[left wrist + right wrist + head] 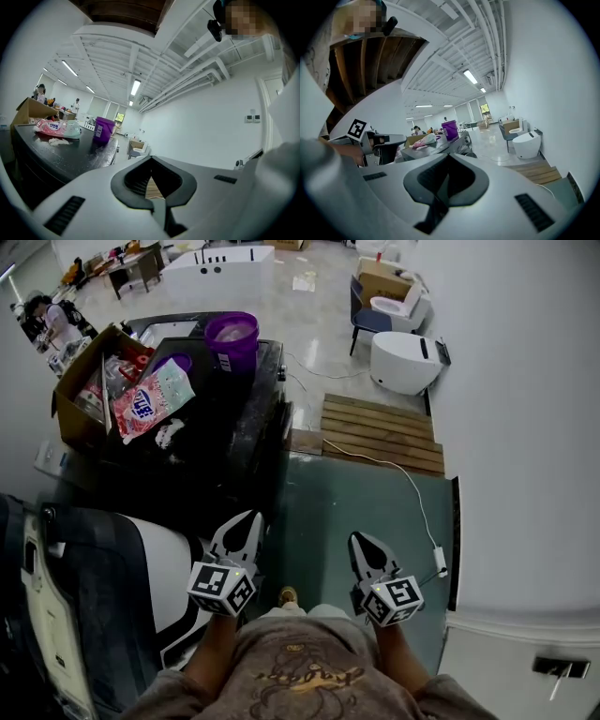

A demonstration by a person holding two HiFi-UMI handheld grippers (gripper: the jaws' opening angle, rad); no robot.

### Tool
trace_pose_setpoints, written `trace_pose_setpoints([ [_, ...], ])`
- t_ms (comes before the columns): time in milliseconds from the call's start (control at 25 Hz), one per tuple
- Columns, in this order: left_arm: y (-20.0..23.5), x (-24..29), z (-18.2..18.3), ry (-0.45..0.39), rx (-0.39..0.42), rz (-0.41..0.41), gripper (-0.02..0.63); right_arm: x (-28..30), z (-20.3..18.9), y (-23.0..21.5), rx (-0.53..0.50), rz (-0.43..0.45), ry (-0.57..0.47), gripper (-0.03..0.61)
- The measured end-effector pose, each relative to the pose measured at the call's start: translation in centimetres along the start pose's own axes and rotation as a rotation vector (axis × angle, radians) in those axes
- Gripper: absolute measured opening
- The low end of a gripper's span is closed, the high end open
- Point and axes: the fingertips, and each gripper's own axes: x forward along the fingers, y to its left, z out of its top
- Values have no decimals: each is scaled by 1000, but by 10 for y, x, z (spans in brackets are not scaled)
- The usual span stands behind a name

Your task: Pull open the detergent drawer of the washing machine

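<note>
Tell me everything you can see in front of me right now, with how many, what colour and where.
black counter: one, black, left of centre
purple bucket: one, purple, on the counter's far end
cardboard box: one, brown, open, on the counter's left side
pink packet: one, pink and white, on the counter beside the box
wooden platform: one, brown slats, on the floor right of the counter
white toilet: one, white, beyond the platform
white cable: one, white, across the green floor
left gripper: one, white and grey, low centre-left, shut, empty
right gripper: one, white and grey, low centre-right, shut, empty
</note>
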Motion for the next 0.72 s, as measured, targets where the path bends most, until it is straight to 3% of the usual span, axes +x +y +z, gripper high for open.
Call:
trace_pose_setpoints([
  [280,3,21,6,10,12,-20,21,22,9,-11,-1,4,4,2],
  [720,23,49,15,-2,-1,70,21,68,27,-36,6,86,10,2],
])
